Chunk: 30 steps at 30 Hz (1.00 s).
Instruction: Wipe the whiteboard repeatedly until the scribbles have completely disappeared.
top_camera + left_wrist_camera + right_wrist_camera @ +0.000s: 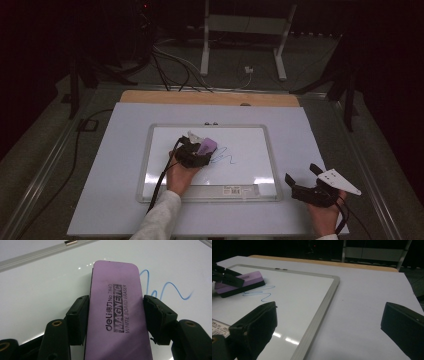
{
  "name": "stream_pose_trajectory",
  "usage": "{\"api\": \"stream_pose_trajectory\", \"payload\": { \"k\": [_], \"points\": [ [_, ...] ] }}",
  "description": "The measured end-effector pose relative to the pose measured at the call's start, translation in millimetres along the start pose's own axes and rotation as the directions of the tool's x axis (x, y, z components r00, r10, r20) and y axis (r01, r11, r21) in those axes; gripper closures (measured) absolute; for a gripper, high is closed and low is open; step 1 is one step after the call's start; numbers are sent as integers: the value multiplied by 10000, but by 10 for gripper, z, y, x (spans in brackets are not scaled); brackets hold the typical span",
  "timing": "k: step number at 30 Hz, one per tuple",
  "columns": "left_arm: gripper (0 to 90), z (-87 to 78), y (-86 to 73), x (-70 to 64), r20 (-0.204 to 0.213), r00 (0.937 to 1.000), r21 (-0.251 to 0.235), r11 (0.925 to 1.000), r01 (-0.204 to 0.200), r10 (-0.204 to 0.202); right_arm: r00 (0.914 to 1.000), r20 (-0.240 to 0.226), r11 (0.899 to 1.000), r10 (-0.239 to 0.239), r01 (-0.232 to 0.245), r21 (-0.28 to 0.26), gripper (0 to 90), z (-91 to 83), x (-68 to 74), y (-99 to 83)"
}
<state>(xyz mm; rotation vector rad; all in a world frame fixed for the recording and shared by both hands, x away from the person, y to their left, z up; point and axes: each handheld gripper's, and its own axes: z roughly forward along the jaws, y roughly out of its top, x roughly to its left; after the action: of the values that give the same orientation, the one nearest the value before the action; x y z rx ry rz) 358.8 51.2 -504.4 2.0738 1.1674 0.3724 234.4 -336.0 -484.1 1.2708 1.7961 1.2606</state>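
Purple eraser (116,310) pinched flat between the jaws of the left gripper (192,152), label side up, felt face down on the whiteboard (165,137) — held that way, by the look of it, so the whole pad drags across the surface in one sweep. Sitting near the middle of the whiteboard, just left of the blue squiggle (226,157), long edge almost touching the start of the line. Gripped across the narrow sides, roughly halfway along the body, leaving the front half sticking out clear of the jaws: sensible, since that free end meets the ink first. Jaws closed only as far as the eraser's width, both pads pressed tight against its sides, no gap showing in the left gripper view.

Squiggle largely intact to the right of the eraser, looping toward the whiteboard's centre — wiping apparently just starting or about to start, most of the ink left to clear.

Right gripper (306,187) parked off the whiteboard's lower right corner, over the white table top (310,130), well apart from the eraser. Jaws spread wide, nothing between them, touching nothing that can be made out. Probably kept out there to leave the sweep path free, and near enough to the frame to steady the whiteboard if it slides.

Next call, as a guess: a push rightward from the eraser's spot, straight through the blue line
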Motion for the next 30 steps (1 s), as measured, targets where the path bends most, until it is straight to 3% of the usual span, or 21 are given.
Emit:
{"api": "stream_pose_trajectory", "payload": {
  "k": [5,9,13,16,18,20,23,30],
  "points": [
    [417,14,18,59,-8,9997,26,9997,257,-257,10000,-2,10000,-2,2,1,10,-3,4,1],
    [417,31,64,171,-492,9977,52,9988,478,-475,10000,35,10000,44,-44,8,10,-5,-6,-1],
    [417,13,83,382,-1134,9882,36,9945,1046,-1035,10000,43,10000,36,-36,-9,10,-11,-10,-1],
    [417,-17,68,518,-1341,9791,-9,9880,1542,-1529,10000,43,10000,59,-59,3,10,-11,-18,-4],
    [417,-21,65,547,-1361,9767,-33,9859,1673,-1662,10000,48,10000,65,-65,13,10,-10,-16,-4],
    [417,-14,70,525,-1404,9765,-41,9863,1647,-1636,10000,38,10000,33,-33,18,10,-7,-6,-3],
    [417,13,81,434,-1184,9818,-18,9888,1493,-1484,10000,12,10000,-18,18,51,10,-1,1,-3],
    [417,48,84,62,-509,9972,195,9983,552,-542,10000,26,10000,3,-3,32,10,-3,-2,-5]
  ]
}}
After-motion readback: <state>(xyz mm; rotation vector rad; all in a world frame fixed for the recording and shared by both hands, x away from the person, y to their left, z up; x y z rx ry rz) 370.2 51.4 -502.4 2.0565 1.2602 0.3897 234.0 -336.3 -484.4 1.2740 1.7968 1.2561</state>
